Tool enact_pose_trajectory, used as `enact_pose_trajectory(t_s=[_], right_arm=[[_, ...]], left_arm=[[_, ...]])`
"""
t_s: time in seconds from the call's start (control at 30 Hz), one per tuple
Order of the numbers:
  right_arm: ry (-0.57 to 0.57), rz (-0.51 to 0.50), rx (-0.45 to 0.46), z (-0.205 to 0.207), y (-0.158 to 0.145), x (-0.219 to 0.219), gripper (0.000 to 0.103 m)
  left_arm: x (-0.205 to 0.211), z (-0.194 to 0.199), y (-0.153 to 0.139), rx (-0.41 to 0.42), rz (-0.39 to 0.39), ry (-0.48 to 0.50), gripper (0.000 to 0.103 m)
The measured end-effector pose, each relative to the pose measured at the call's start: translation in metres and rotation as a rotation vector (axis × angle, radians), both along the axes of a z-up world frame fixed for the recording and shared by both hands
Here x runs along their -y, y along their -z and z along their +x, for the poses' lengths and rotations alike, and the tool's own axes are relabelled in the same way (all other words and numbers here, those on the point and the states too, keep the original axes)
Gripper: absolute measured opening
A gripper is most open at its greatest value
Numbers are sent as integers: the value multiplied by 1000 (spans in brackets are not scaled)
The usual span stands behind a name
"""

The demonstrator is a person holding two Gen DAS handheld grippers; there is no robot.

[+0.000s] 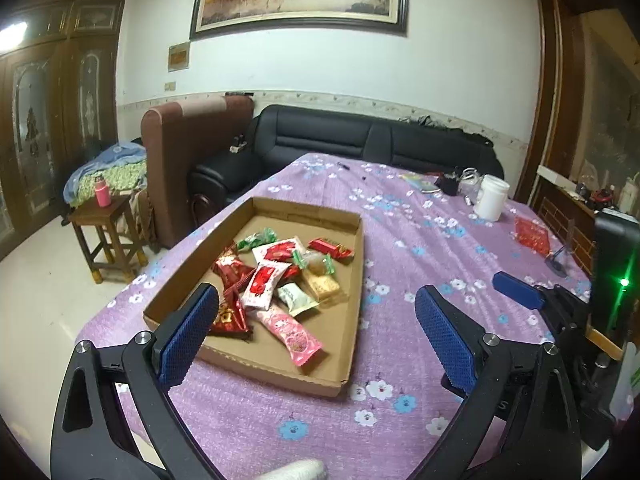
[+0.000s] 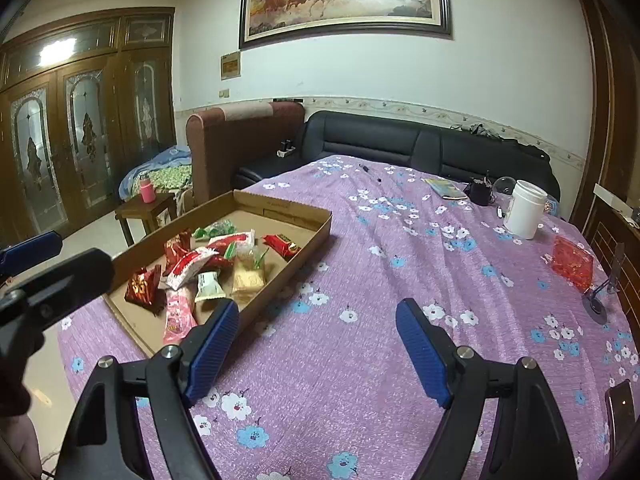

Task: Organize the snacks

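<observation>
Snacks lie heaped in the tray on the desk; 1 red packet remains well right of the tray, seemingly unsorted. Left gripper and right gripper fingers gape wide, holding nothing.

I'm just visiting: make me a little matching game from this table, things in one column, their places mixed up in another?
Things:
1. pink snack packet
2. white jar
3. red mesh bag
4. pink bottle

Places:
a. on the wooden stool
b. in the cardboard tray
c. near the table's right edge
d. standing at the far side of the purple tablecloth

Pairs: 1-b, 2-d, 3-c, 4-a
</observation>
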State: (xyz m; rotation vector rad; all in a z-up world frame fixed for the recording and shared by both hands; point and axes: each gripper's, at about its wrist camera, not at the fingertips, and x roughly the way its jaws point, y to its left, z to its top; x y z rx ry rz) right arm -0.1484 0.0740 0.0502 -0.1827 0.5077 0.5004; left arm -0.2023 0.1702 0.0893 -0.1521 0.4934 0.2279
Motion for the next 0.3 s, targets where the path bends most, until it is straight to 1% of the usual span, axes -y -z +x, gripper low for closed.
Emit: enact_pose_trajectory(t_s=[0.1,0.23,0.3], right_arm=[[-4,-1,-17,4,5,0,83],[-13,-2,-47,12,10,1,83],[-16,2,-68,18,12,5,83]], left_arm=[[1,6,7,-26,8,-8,99],[3,18,17,-84,1,-6,99],[6,21,19,-94,1,8,99]])
